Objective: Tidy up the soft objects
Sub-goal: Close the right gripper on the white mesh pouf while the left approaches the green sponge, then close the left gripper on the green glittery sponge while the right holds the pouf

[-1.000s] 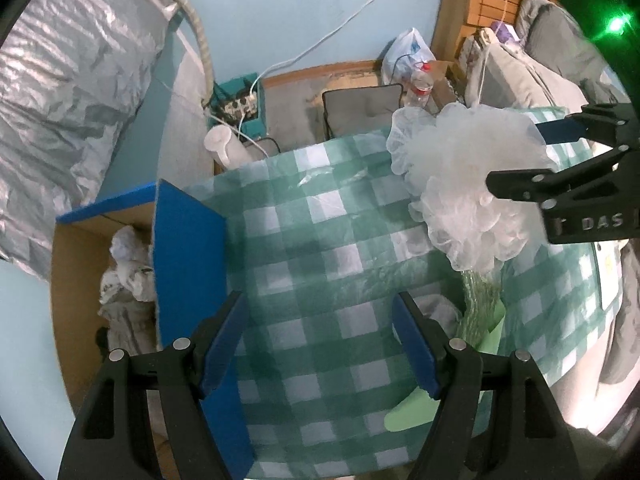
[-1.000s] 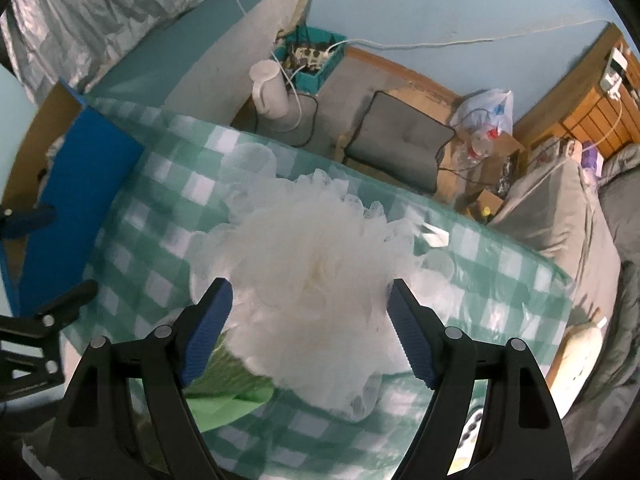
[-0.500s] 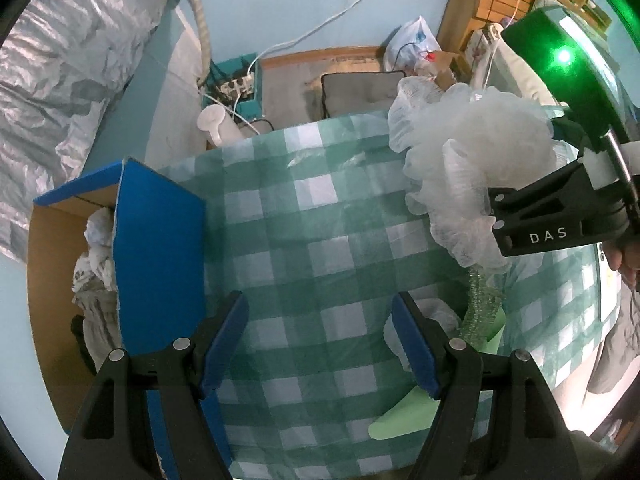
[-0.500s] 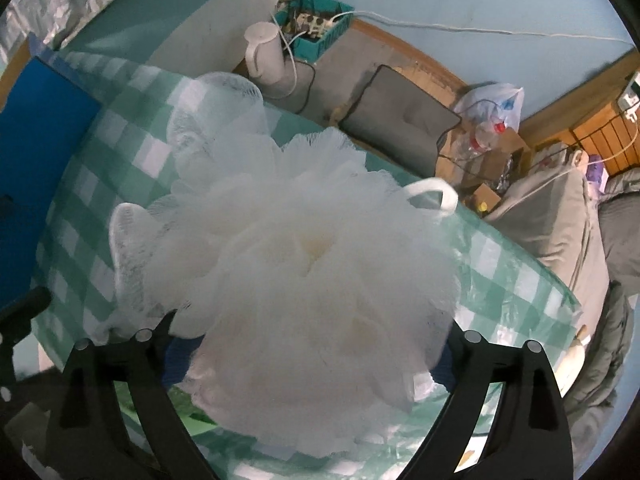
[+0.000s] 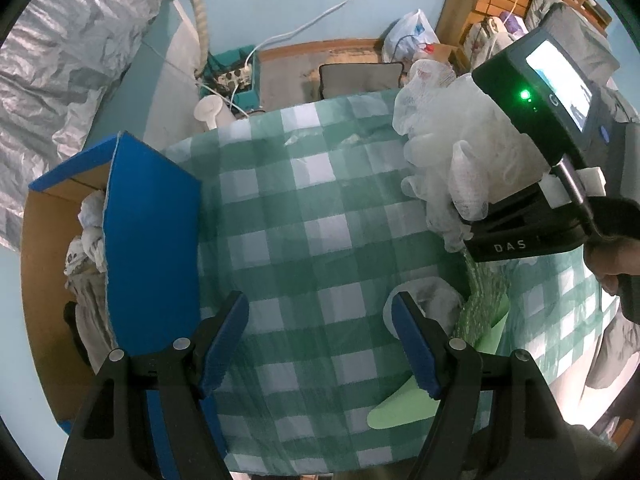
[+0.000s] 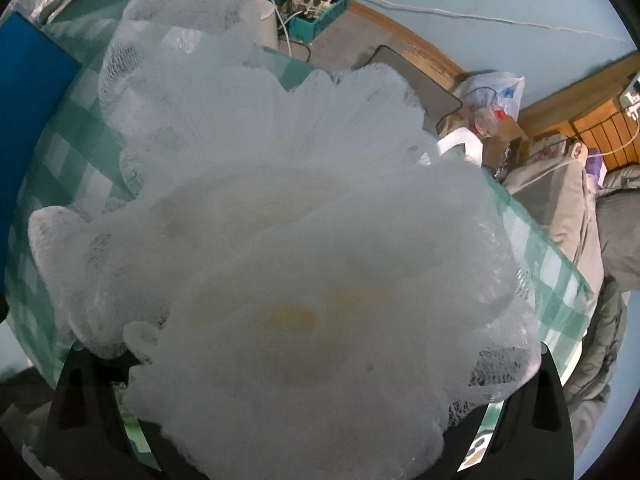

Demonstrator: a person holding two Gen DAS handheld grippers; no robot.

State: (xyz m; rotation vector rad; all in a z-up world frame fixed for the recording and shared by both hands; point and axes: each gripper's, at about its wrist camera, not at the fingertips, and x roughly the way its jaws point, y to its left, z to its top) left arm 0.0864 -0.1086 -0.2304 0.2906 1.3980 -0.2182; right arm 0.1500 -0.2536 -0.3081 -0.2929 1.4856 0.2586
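White mesh bath pouf (image 6: 304, 264) has now been clamped by the right hand-held gripper (image 5: 516, 236) and lifted off the bench (image 5: 320, 216); left hand-held gripper (image 5: 320, 344) is held apart, empty; blue box (image 5: 148, 240) awaits, left.

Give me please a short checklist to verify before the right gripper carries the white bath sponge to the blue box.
1. Sponge held: the right gripper is closed on the white bath sponge. Ok.
2. Sponge off the table: in the left wrist view it hangs above the checked tablecloth. Ok.
3. Fingertip contact: mesh covers the pads in the right wrist view. Cannot tell.
4. Box open: the blue box shows its open top, with pale cloths inside. Ok.
5. Left gripper free: open, nothing between its fingers. Ok.
6. Right camera sight of the box: the sponge fills most of the view. Not ok.
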